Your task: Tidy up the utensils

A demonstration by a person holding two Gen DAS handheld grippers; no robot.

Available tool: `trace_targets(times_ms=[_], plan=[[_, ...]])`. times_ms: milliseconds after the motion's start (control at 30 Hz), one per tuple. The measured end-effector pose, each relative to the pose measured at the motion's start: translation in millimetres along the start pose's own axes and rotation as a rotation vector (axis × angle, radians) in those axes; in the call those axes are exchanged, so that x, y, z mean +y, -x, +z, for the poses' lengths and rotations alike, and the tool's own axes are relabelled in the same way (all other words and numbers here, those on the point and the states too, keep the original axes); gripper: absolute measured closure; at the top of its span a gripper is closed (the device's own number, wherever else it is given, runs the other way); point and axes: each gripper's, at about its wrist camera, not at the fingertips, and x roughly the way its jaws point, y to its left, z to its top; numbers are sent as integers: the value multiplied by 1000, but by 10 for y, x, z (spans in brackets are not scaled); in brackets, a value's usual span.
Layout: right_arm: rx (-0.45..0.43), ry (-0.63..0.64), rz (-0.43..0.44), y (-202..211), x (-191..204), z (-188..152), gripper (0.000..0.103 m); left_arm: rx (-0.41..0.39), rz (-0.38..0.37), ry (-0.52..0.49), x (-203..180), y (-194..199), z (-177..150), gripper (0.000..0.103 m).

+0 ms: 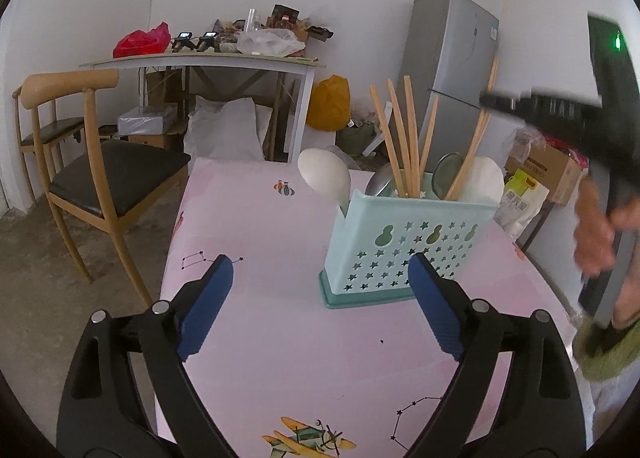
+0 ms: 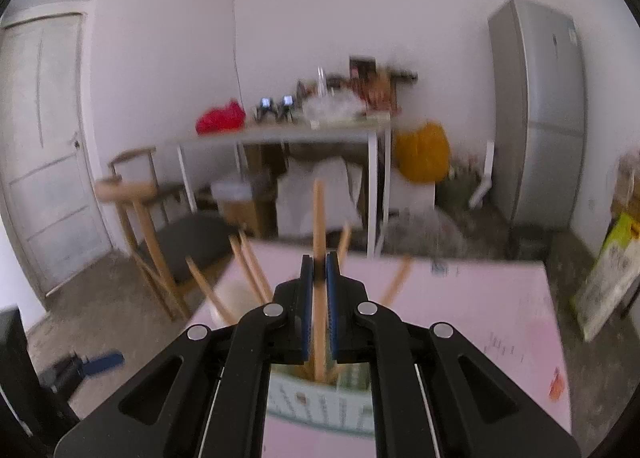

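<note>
- The left gripper (image 1: 320,294) hangs low over the pink desk (image 1: 248,225), released, nothing between its blue pads.
- Just beyond it stands the pale blue utensil holder (image 1: 400,246), filled with chopsticks and spoons.
- The right gripper (image 2: 319,270) is clenched on one upright chopstick (image 2: 318,217) above that holder.

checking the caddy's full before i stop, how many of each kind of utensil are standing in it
wooden chopsticks: 6 (one pinched by the right gripper)
white spoons: 2
metal spoons: 2
total in the caddy: 10
</note>
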Motion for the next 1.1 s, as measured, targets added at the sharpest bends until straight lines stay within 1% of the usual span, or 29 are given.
trace_targets(times_ms=[67, 133, 167, 200, 333, 433, 467, 567, 667, 700, 767, 800, 900, 1000, 1033, 1100], plan=[[49, -9, 1, -41, -49, -155, 95, 7, 7, -6, -16, -19, -4, 16], [71, -18, -5, -22, -98, -249, 89, 11, 12, -12, -15, -31, -2, 16], [70, -29, -10, 32, -137, -286, 81, 11, 14, -15, -19, -38, -1, 15], [58, -43, -11, 96, -179, -308, 75, 10, 15, -18, -21, -43, 0, 15], [9, -121, 10, 360, -392, -386, 66, 12, -1, -33, -53, -88, -1, 15], [6, -167, 34, 432, -572, -506, 58, 4, -27, -59, -107, -136, 2, 15], [22, -177, 44, 412, -626, -568, 53, -1, -38, -70, -126, -157, 7, 15], [104, -185, 83, 231, -733, -783, 43, -17, -77, -109, -183, -262, 28, 15], [167, -181, 116, 40, -798, -974, 40, -4, -126, -127, -203, -431, 49, 15], [187, -185, 141, -50, -832, -1041, 39, 4, -141, -128, -208, -483, 63, 15], [204, -194, 175, -186, -872, -1102, 39, 27, -186, -122, -193, -633, 77, 15], [209, -202, 200, -266, -907, -1130, 39, 44, -207, -118, -182, -730, 87, 15], [208, -209, 256, -435, -953, -1109, 39, 92, -236, -97, -144, -963, 117, 15], [197, -204, 305, -506, -967, -1101, 39, 141, -288, -64, -111, -1137, 153, 15], [193, -206, 318, -520, -972, -1086, 39, 143, -308, -58, -107, -1161, 164, 15], [188, -200, 315, -535, -955, -1081, 37, 144, -338, -57, -119, -1195, 175, 15]])
